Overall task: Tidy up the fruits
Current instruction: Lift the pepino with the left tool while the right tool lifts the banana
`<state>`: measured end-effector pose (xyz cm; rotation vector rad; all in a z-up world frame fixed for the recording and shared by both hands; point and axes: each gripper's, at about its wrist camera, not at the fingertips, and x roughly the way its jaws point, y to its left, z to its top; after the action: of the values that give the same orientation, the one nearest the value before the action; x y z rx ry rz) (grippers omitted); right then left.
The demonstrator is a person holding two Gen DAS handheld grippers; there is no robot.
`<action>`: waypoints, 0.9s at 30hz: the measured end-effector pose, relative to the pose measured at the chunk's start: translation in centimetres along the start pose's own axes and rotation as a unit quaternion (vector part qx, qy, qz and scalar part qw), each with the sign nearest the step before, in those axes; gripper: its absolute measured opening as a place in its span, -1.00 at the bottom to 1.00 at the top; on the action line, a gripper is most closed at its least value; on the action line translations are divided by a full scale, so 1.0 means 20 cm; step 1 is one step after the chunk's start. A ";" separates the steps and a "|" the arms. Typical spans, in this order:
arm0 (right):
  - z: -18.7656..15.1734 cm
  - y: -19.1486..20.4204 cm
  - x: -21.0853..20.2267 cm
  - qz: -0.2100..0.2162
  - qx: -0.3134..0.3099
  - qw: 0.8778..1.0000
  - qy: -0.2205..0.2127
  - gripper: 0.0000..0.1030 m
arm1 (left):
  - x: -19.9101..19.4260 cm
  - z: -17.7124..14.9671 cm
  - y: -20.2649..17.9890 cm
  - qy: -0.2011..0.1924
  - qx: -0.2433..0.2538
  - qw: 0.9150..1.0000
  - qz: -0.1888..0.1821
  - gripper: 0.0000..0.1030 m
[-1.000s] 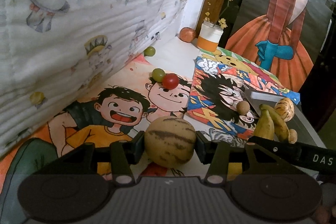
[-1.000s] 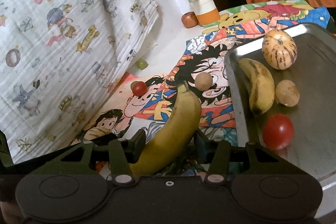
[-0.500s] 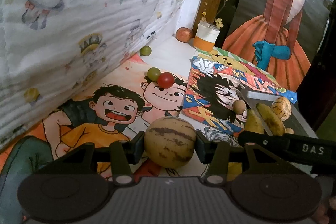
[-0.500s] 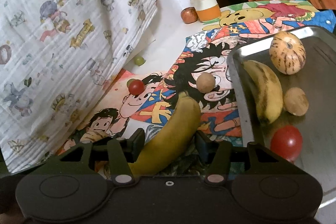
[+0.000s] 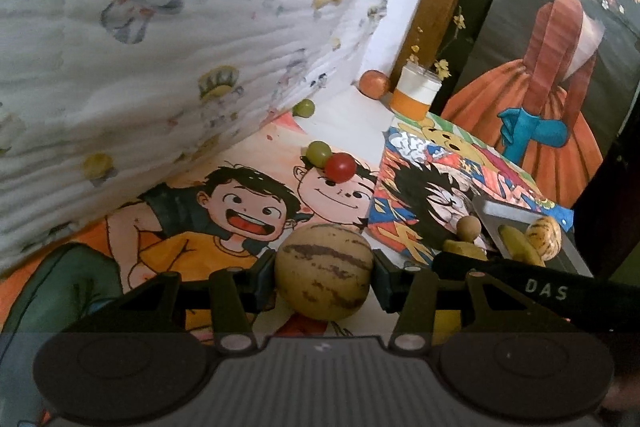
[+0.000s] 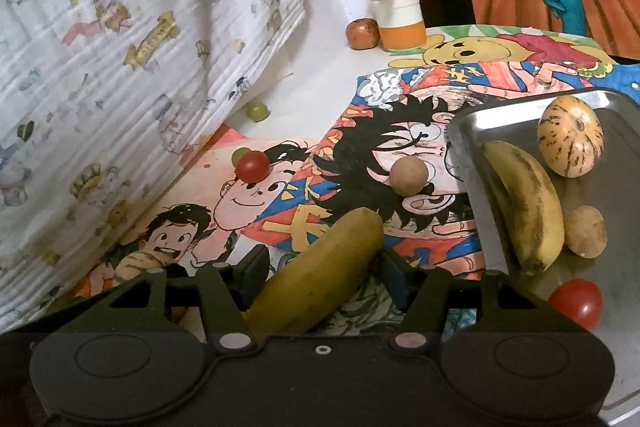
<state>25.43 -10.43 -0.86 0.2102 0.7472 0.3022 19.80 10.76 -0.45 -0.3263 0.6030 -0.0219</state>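
Steel tray [image 6: 472,125] collects the fruit, so the left gripper [image 5: 324,269] clamps a striped melon [image 5: 323,270] and the right gripper [image 6: 324,267] clamps a banana [image 6: 320,267], both above the cartoon mat [image 5: 192,227], probably for carrying there.

Striped tan melon [image 5: 323,270]: round, brown streaks, clamped between left gripper [image 5: 324,277] fingers. Yellow banana [image 6: 320,273]: tilted, tip pointing far-right, gripped by right gripper [image 6: 325,277]. Metal tray [image 6: 624,155], right side, holds a spotted banana [image 6: 528,201], second striped melon [image 6: 570,141], brown round fruit [image 6: 586,231], red tomato [image 6: 578,303].
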 end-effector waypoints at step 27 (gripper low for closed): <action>-0.08 -0.12 -0.16 0.044 0.063 0.996 -0.042 -0.17 | -0.06 -0.04 -0.03 -0.001 -0.001 1.000 0.000 0.05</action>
<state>22.61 -13.66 -0.74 0.3748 0.6763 0.3286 18.39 10.10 -0.26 -0.3284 0.6002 -0.0210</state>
